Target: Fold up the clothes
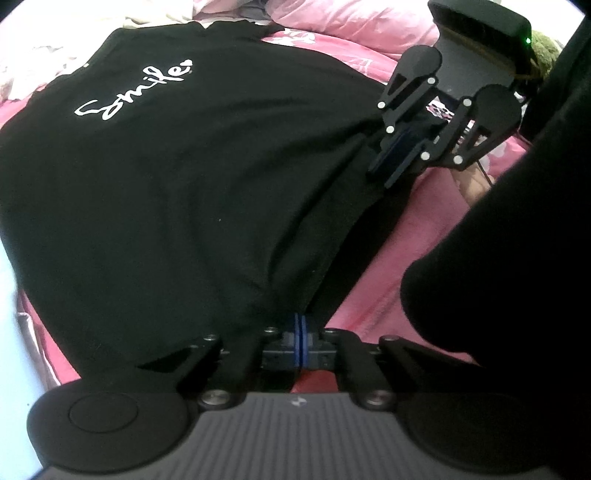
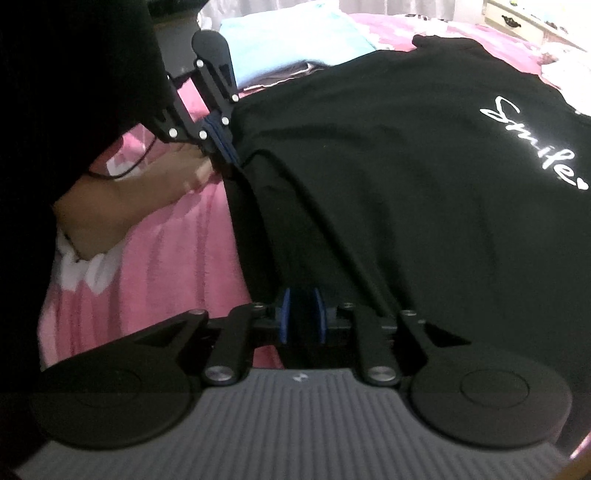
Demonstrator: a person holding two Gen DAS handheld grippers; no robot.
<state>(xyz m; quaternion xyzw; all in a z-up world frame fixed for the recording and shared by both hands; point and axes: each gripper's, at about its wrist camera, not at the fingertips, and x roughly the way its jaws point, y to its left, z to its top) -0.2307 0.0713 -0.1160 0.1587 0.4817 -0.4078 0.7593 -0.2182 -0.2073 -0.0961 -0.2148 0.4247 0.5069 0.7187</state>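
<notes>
A black T-shirt (image 1: 184, 184) with white "Smile" script lies spread front up on a pink bedcover (image 1: 406, 240). My left gripper (image 1: 300, 328) is shut on the shirt's near edge, blue pads together, and creases run out from the pinch. In the right wrist view the same shirt (image 2: 406, 203) fills the right side. My right gripper (image 2: 303, 317) holds a thick bunch of black fabric between its blue pads, which stand slightly apart around it. Each gripper shows in the other's view, both on the same edge: the right gripper (image 1: 393, 162) and the left gripper (image 2: 223, 146).
A person's hand (image 2: 147, 192) and dark sleeve (image 1: 498, 277) are beside the shirt's edge. Pink pillows (image 1: 351, 26) and a white cloth (image 1: 29, 66) lie past the shirt. A light blue cloth (image 2: 295, 44) lies behind the left gripper. A cream drawer unit (image 2: 517, 18) stands at the far right.
</notes>
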